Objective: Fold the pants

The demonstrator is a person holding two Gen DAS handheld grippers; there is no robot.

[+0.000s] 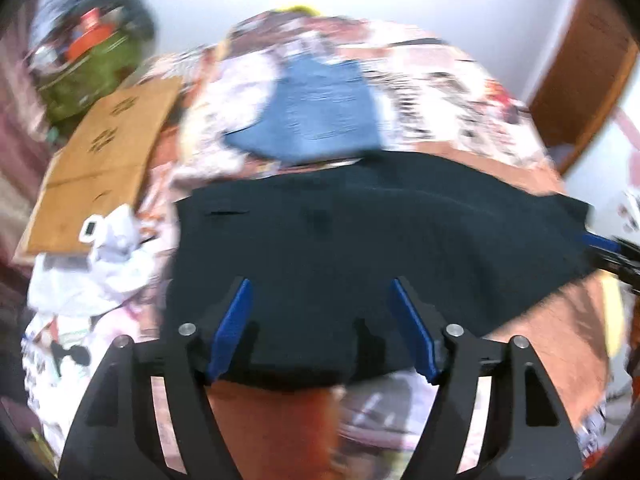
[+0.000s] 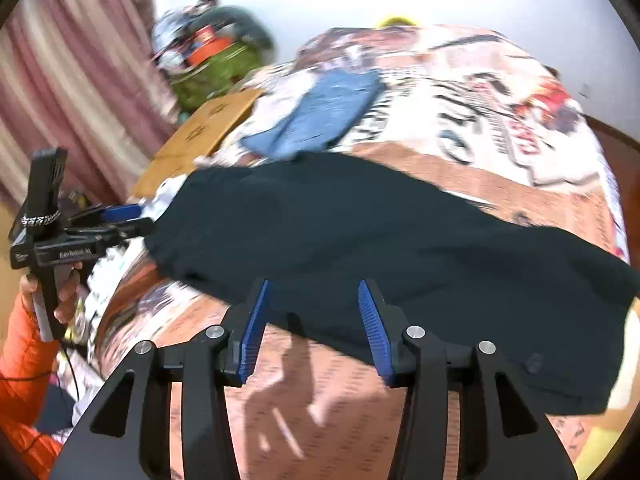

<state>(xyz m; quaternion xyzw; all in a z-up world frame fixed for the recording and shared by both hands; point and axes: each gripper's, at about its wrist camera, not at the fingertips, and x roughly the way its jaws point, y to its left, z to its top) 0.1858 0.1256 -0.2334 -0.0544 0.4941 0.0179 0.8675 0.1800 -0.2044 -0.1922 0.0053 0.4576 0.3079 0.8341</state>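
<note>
Two grippers: both in view, each with blue-padded fingers spread apart and nothing between them.
Left gripper (image 1: 322, 292): hovers over the near edge of the black pants, jaws wide; in the right wrist view it shows at the left (image 2: 132, 216), held by a hand (image 2: 60, 292) in an orange sleeve (image 2: 24, 360), its tips right at the end of the dark cloth, contact hard to judge through the blur.
Right gripper (image 2: 312, 292): jaws parted above the near hem of the same garment; only its tip shows in the left wrist view (image 1: 600, 240), at the right end of the cloth.
Black pants (image 1: 360, 240): spread flat across the bed, lengthwise between the two grippers (image 2: 360, 232).
Bedspread (image 2: 500, 120): printed in orange, white and black lettering, under the pants.
White crumpled cloth (image 1: 108, 264): left of the pants.
Blue jeans (image 1: 320, 120): folded, just beyond the far edge of the pants (image 2: 328, 108).
Cardboard sheet (image 1: 104, 160): flat at the bed's left side.
Green bag (image 2: 216, 68): farther back, with clutter on top.
Curtain (image 2: 72, 80): pink striped, far left.
</note>
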